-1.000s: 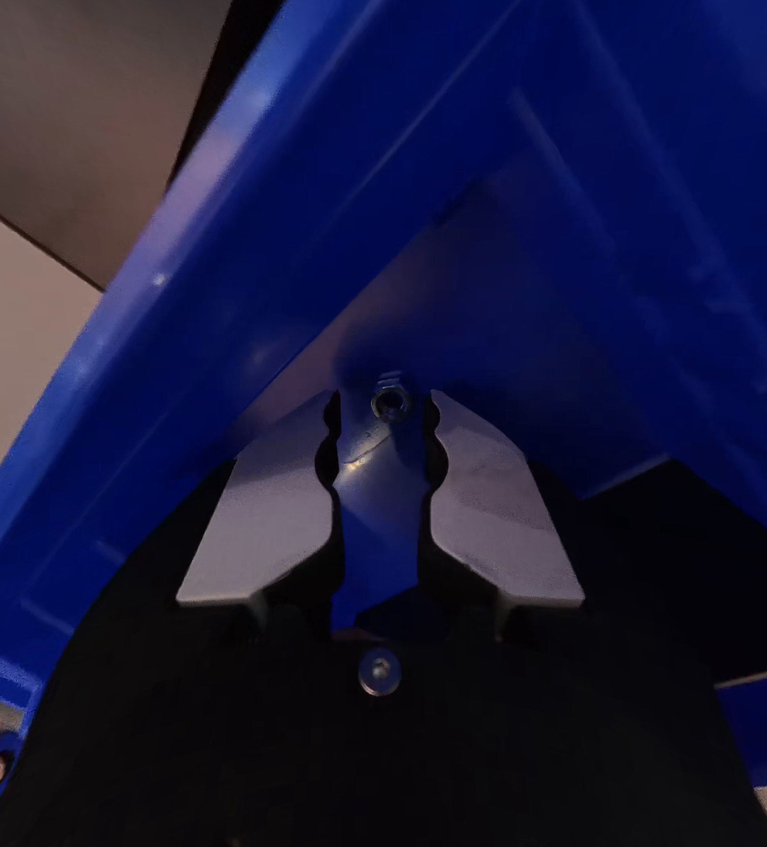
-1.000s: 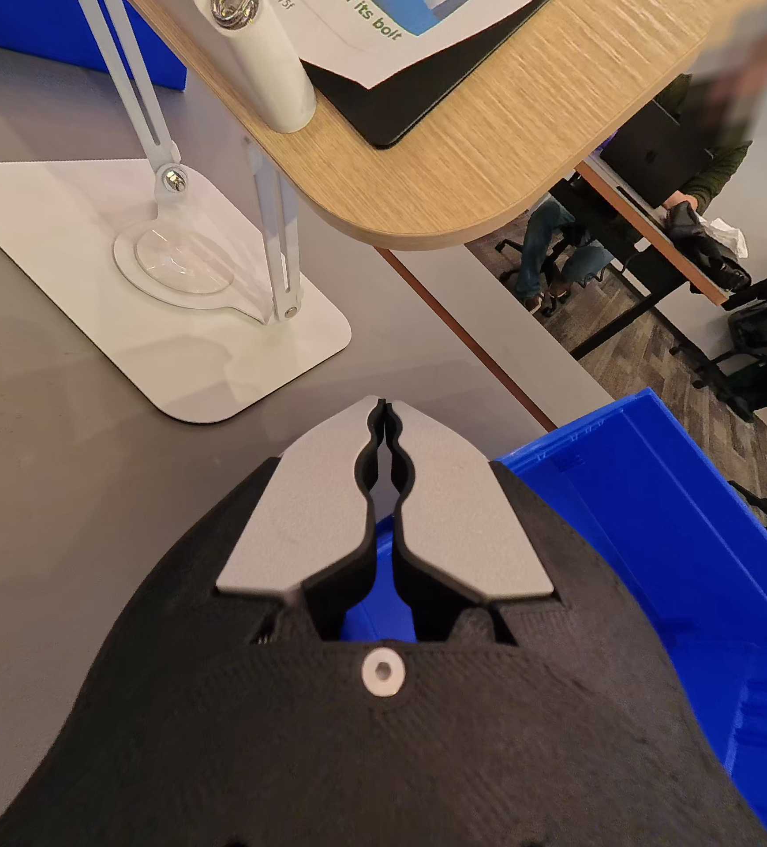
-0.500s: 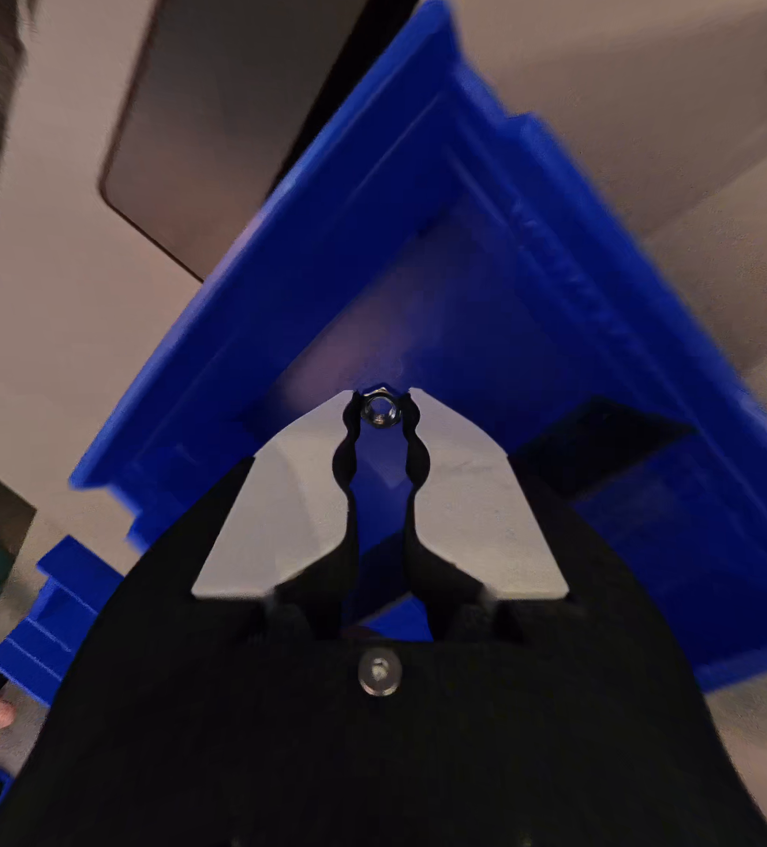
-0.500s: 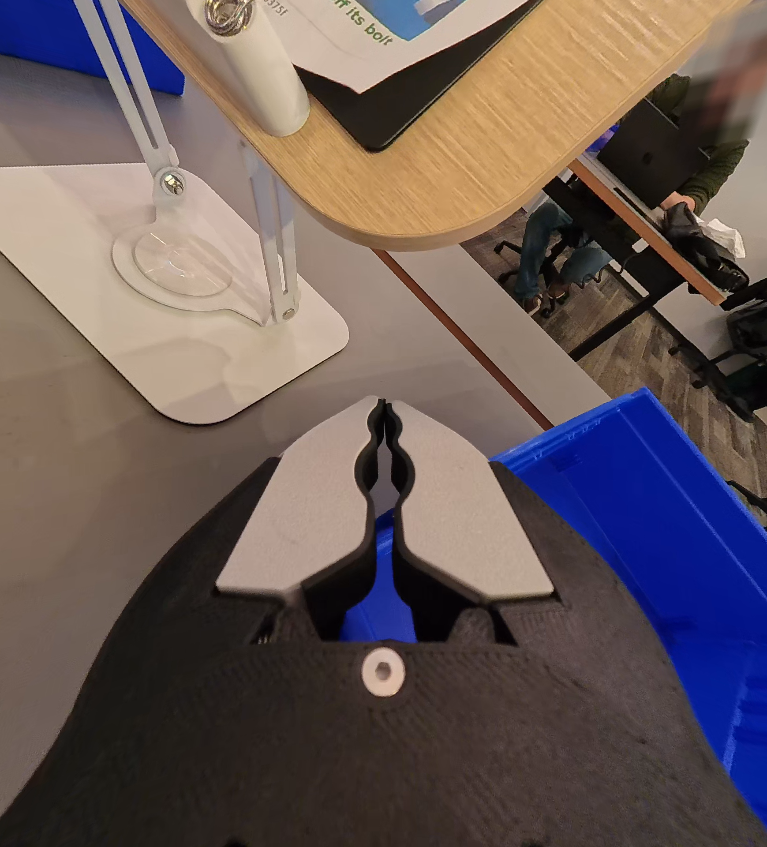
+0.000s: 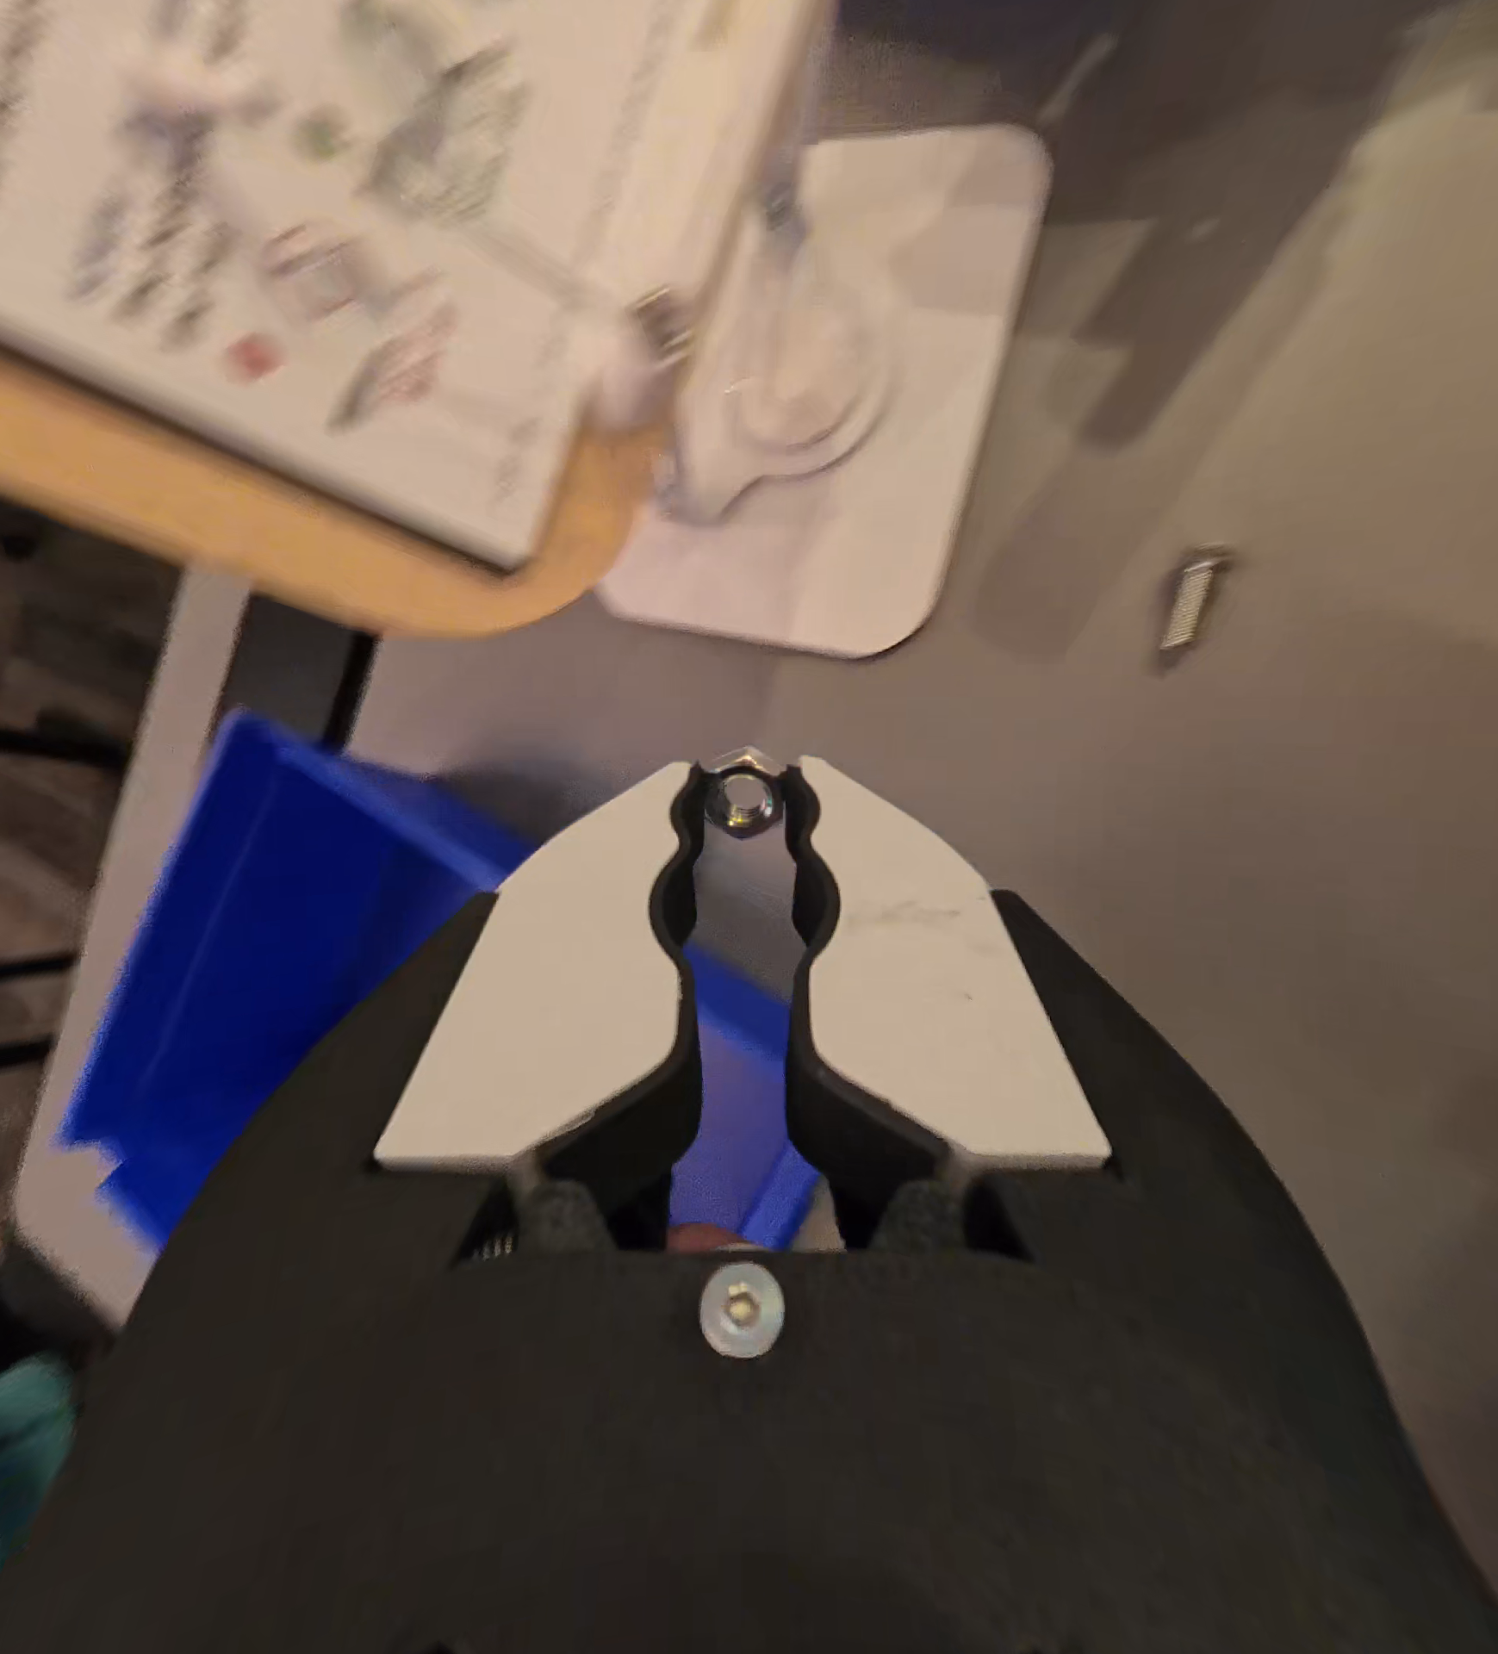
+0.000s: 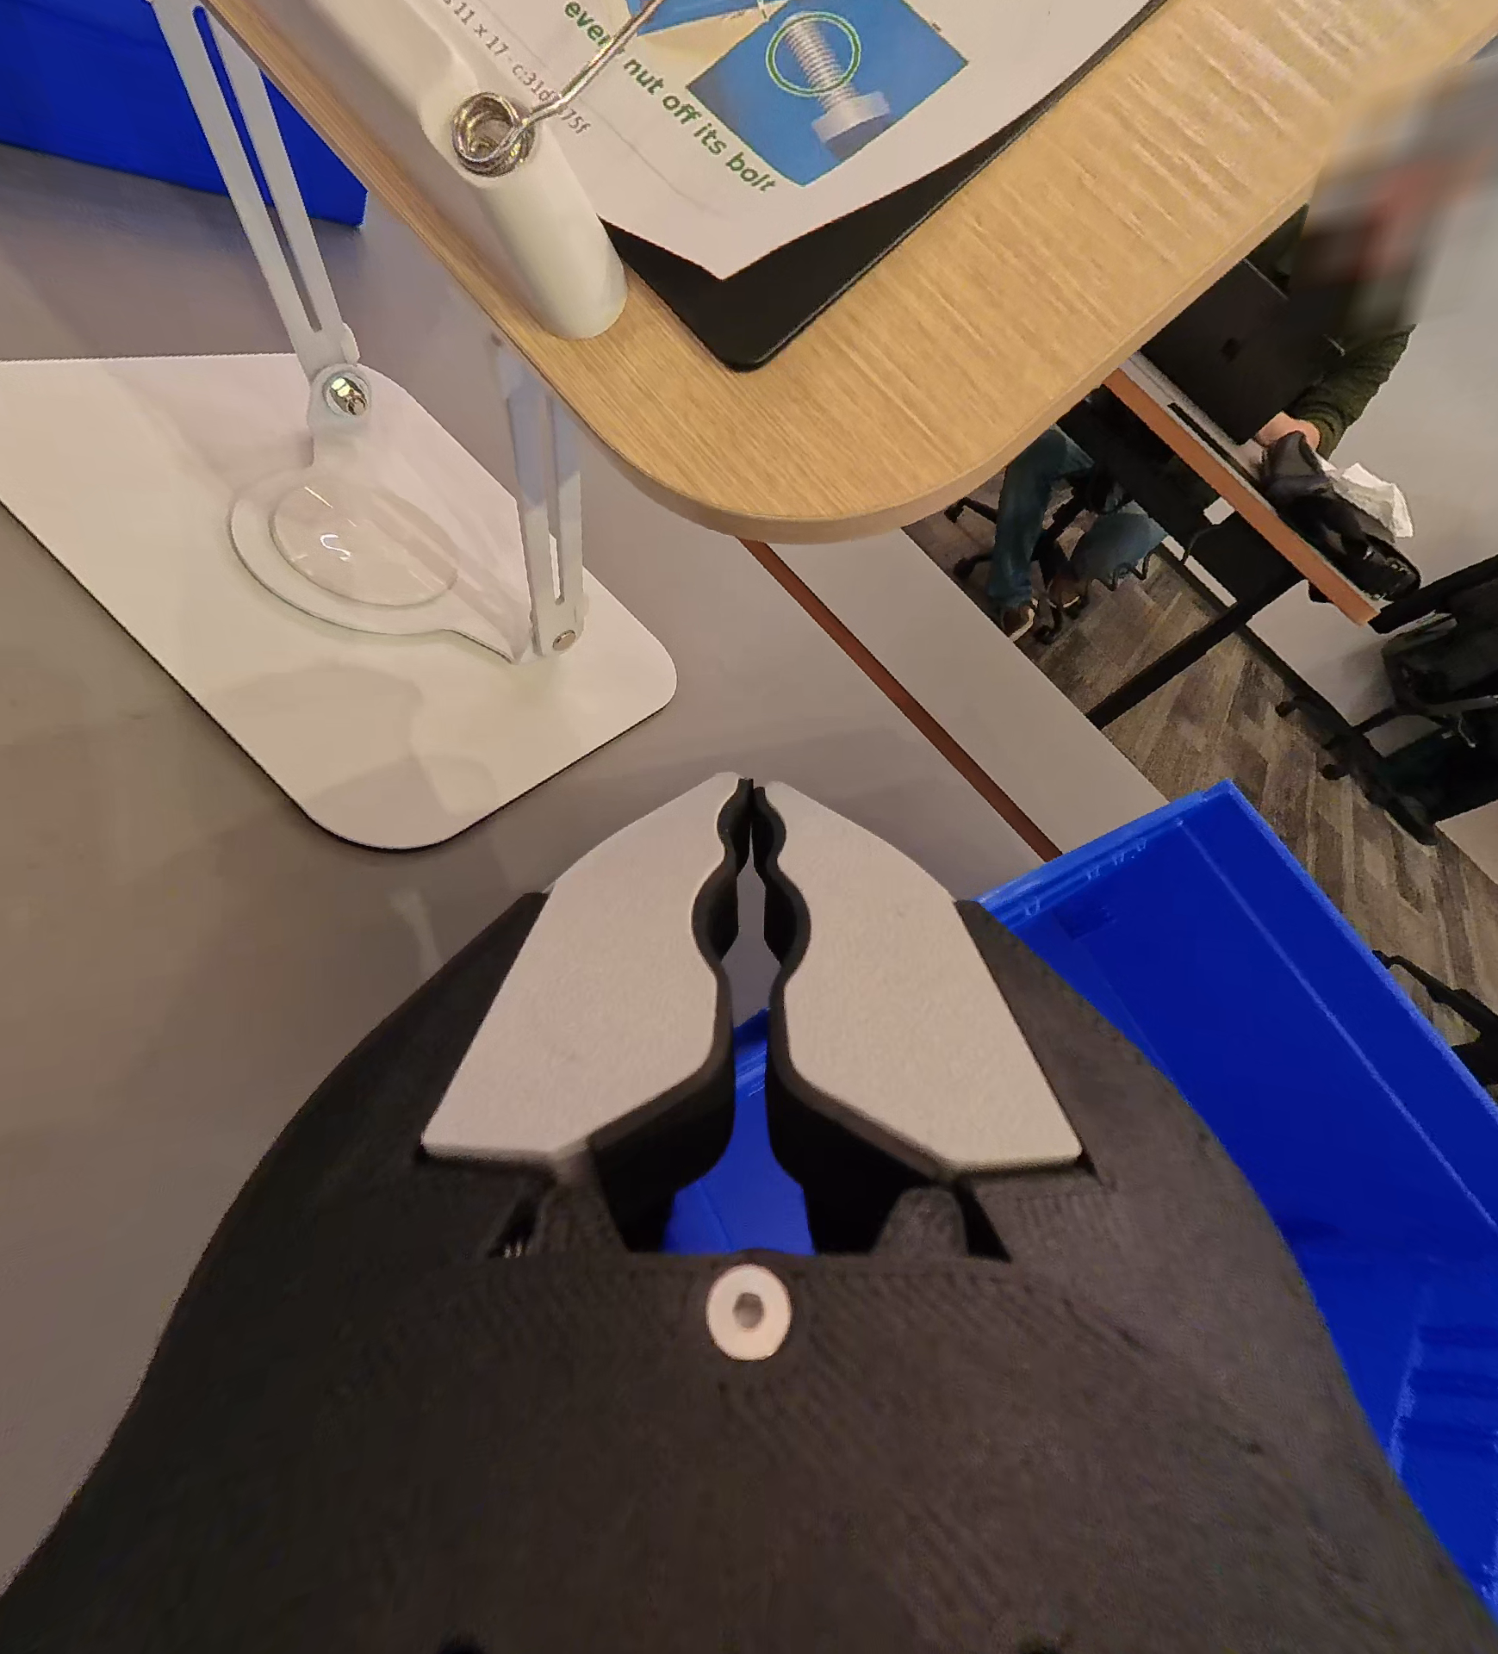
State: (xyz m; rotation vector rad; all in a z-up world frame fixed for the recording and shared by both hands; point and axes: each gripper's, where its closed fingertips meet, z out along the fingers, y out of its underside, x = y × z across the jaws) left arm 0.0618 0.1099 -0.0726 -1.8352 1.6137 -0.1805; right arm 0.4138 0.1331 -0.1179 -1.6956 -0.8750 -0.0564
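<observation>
the grey desk [image 6: 145, 940] is the largest surface in both views and carries everything noted below. above its far side a wooden shelf board [image 6: 951, 358] sits raised on a white stand, whose flat white base plate [image 6: 145, 555] rests on the desk. a printed sheet [image 6: 727, 107] lies on that board over a black backing; its wording is not recorded here.

a blue bin [image 6: 1264, 1029] sits at the desk's edge just right of the right gripper; the part of its interior in view shows no loose item. in the left wrist view a blue bin [image 5: 262, 940] lies below and to the left of the left gripper, blurred. whether these are one bin or two cannot be told.

right gripper [image 6: 751, 788]: jaws closed tip to tip, nothing between them, hanging over the desk between the base plate and the blue bin.

left gripper [image 5: 743, 779]: jaws narrow, closed on a small silver hex nut [image 5: 740, 801] at the very tips, both fingertips [image 5: 825, 779] bearing against its sides. the nut is off the desk, held in the air, apart from the bin.

a small ribbed metal piece [image 5: 1191, 609] lies alone on the desk, well to the right of the held nut. it is too blurred to identify.

judgement: one nut is picked up and secured; it is not yet set down anywhere.
</observation>
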